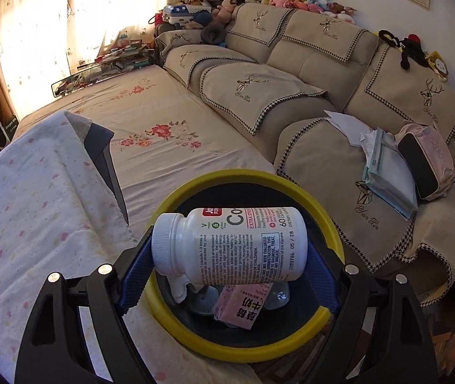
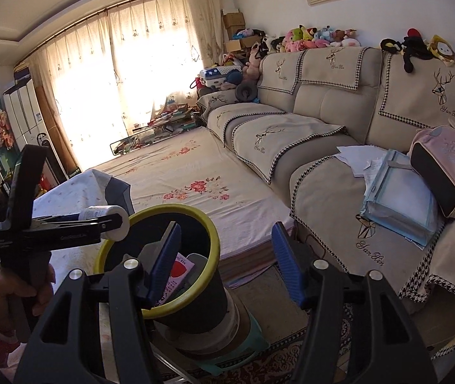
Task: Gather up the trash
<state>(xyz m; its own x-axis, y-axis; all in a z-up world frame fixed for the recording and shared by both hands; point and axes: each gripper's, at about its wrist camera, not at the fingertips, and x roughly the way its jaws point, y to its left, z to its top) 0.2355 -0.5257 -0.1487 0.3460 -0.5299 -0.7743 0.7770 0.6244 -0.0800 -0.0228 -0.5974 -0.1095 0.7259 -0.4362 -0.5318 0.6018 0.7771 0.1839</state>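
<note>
One white bottle [image 1: 227,244] sits clamped in the left tool [image 1: 227,275] above one bin [image 1: 176,329]; right tool [image 2: 226,262] gapes empty.

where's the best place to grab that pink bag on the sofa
Probably across the narrow width of the pink bag, coming from above and the front. It lies tilted against the sofa backrest, dark end panel facing out, so its two long sides look free; the rear is blocked. The right gripper is empty.

Left claw [image 1: 227,275] clamped wide; right claw [image 2: 226,262] parted, empty.
</note>
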